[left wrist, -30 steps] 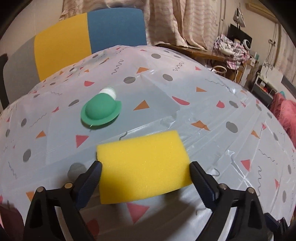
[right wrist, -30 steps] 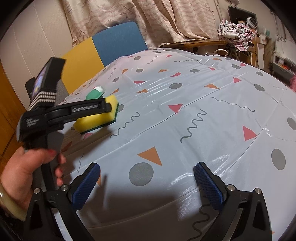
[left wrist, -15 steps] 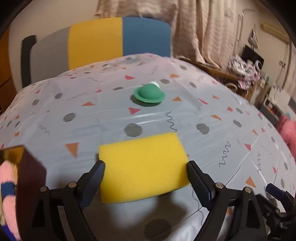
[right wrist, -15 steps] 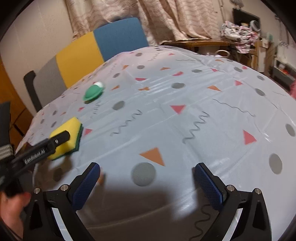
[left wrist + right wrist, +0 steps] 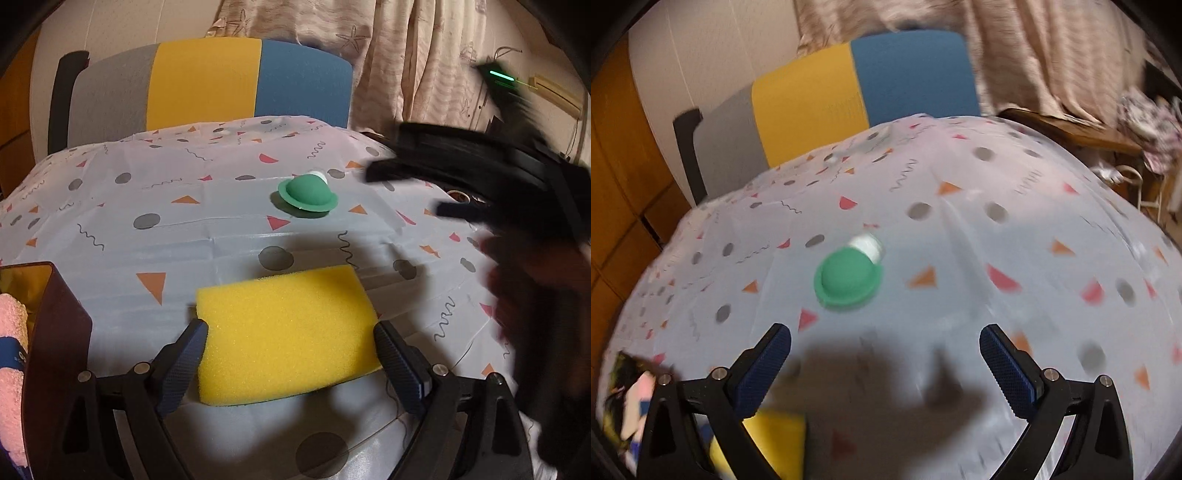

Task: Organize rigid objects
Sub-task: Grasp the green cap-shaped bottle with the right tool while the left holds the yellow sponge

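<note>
My left gripper (image 5: 290, 354) is shut on a yellow sponge (image 5: 286, 332) and holds it above the patterned tablecloth (image 5: 184, 236). A green dome-shaped object with a white cap (image 5: 308, 192) lies on the cloth beyond it. My right gripper (image 5: 884, 363) is open and empty, with the green object (image 5: 847, 277) ahead between its fingers. The right gripper also shows blurred at the right of the left wrist view (image 5: 480, 177). The sponge shows at the lower left of the right wrist view (image 5: 772, 439).
A dark brown box (image 5: 48, 332) with a pink towel (image 5: 11, 362) in it stands at the left. A grey, yellow and blue chair (image 5: 207, 85) stands behind the table. Curtains and a cluttered desk (image 5: 1071, 133) lie at the back right.
My left gripper has carried the sponge back and left toward the brown box. My right gripper has swung left and forward toward the green object and stays open.
</note>
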